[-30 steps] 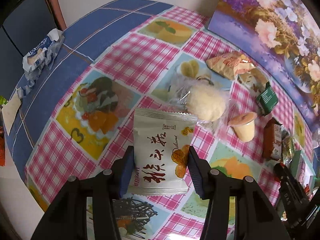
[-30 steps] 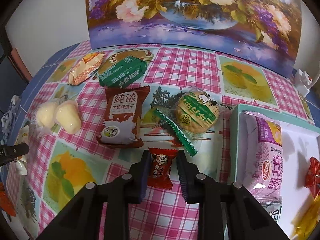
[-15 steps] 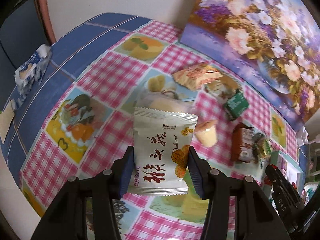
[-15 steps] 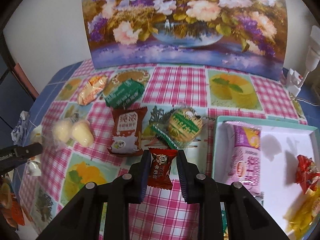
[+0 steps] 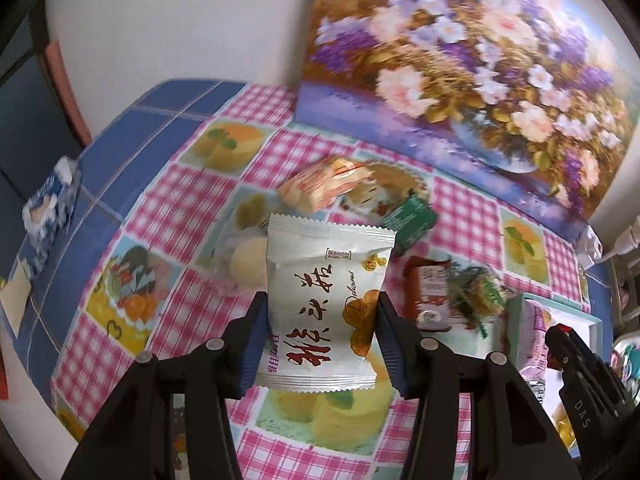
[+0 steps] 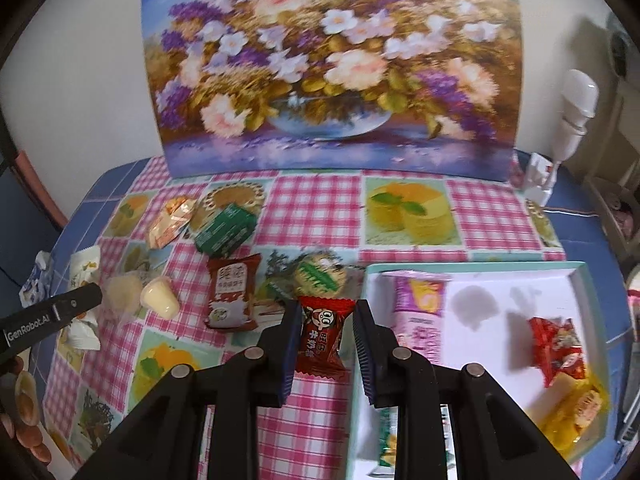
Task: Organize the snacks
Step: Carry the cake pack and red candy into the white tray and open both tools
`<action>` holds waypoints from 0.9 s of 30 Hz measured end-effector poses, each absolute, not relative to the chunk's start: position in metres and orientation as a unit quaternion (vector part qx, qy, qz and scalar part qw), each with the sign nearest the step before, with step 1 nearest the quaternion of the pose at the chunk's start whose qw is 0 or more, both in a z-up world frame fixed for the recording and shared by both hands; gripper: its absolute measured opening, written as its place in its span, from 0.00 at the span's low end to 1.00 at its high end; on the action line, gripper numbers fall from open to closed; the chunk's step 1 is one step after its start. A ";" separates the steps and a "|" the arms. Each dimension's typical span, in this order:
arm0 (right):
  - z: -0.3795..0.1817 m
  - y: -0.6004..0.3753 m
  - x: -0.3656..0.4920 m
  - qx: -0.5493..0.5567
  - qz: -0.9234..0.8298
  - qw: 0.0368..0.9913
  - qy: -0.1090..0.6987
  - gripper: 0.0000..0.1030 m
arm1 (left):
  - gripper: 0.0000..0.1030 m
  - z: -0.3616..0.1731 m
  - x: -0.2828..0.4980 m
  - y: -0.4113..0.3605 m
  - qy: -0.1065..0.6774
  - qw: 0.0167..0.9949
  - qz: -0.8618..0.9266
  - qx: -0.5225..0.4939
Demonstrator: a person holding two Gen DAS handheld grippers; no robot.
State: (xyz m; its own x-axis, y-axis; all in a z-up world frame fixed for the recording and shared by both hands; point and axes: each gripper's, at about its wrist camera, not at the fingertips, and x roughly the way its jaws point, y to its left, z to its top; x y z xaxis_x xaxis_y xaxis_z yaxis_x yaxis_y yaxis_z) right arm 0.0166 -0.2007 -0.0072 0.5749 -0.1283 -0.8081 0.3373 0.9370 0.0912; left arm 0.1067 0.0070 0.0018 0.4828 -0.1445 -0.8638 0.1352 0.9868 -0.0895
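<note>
**Two light packets in the air, and both grips look about right**

The white snack packet point(image 5: 326, 308) sits dead centre in the left wrist view, clamped between the left gripper point(image 5: 322, 340) jaws across its lower half, top seam sticking up free. I'd call it light, puffy and a bit crinkly: a sealed pillow of film with something soft or crumbly inside. The film looks slick, so pinching across the body rather than on a seam makes sense. Squeeze harder and you probably crush what's inside.

The small red candy point(image 6: 323, 338) is in the middle of the right wrist view, pinched by the right gripper point(image 6: 323, 344), jaws closed tight on its sides. Tiny, nearly weightless, likely firm inside with loose wrapper ends. Those ends would slip, so the body is the place to grab.

Outward from there: the teal-rimmed tray point(image 6: 472, 266) fills the lower right of the right view, already holding a pink wrapped roll point(image 6: 418, 304), a red packet point(image 6: 558, 346) and a yellow packet point(image 6: 576, 408). Guessing both held items go there.

Loose on the checked tablecloth point(image 6: 316, 208), left of centre: a brown packet point(image 6: 232, 292), a green packet point(image 6: 224, 232), an orange packet point(image 6: 170, 220), a round cracker pack point(image 6: 320, 276) and a jelly cup point(image 6: 160, 296). The cup looks rigid and smooth, so I'd grip it round the wall, gently.

A flower painting point(image 6: 332, 68) leans against the wall along the top.
</note>
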 end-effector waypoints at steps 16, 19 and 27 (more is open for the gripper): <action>0.015 -0.294 -0.030 0.177 -0.240 0.861 0.411 0.27 | 0.52 0.039 0.062 -0.097 0.450 0.870 -0.191 0.062; 0.017 -0.313 -0.045 0.190 -0.265 0.854 0.406 0.27 | 0.52 0.037 0.044 -0.126 0.446 0.862 -0.223 0.087; 0.026 -0.342 -0.078 0.217 -0.299 0.845 0.386 0.28 | 0.52 0.032 0.002 -0.191 0.442 0.833 -0.301 0.141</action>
State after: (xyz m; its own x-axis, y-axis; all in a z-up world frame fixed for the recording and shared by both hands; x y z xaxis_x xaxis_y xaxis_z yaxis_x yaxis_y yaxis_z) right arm -0.0776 -0.3418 0.0256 0.5237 -0.3375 -0.7822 0.6728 0.7271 0.1367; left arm 0.0016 -0.1915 0.0324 0.4279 -0.3770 -0.8214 0.6266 0.7788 -0.0310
